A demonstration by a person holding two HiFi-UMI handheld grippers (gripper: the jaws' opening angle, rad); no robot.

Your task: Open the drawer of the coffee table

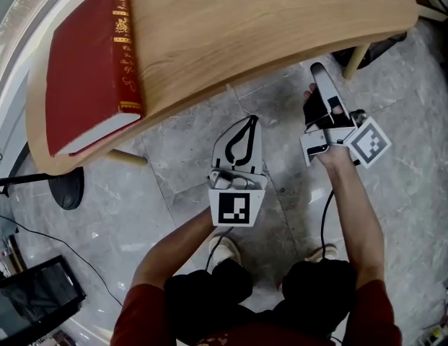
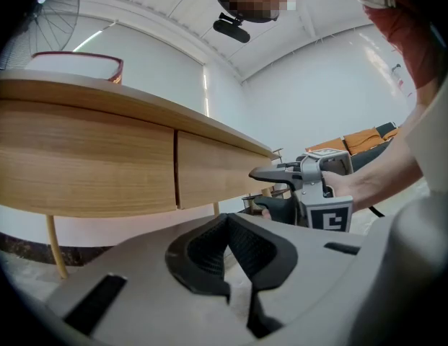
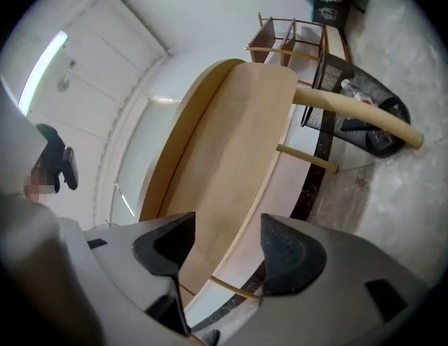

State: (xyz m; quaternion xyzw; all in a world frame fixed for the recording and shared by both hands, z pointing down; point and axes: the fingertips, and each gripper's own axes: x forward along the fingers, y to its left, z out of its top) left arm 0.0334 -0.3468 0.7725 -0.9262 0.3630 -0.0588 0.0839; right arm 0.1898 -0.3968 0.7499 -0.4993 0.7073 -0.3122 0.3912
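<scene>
The wooden coffee table (image 1: 267, 20) fills the top of the head view. In the left gripper view its front face shows two panels, the drawer front (image 2: 224, 173) to the right of a vertical seam (image 2: 174, 168). My left gripper (image 1: 250, 120) is shut on nothing and held level over the floor, short of the table's front edge; in its own view the left gripper (image 2: 228, 225) points at the seam. My right gripper (image 1: 312, 83) is rolled on its side close to the table's front edge, open and empty. In its own view the right gripper (image 3: 225, 240) frames the table's front (image 3: 238, 143).
A red book (image 1: 90, 71) lies on the table's left end. A table leg (image 1: 357, 60) stands right of my right gripper. A black fan base (image 1: 65, 187) and a dark device (image 1: 32, 298) sit on the grey tiles at left. My shoe (image 1: 224, 249) is below.
</scene>
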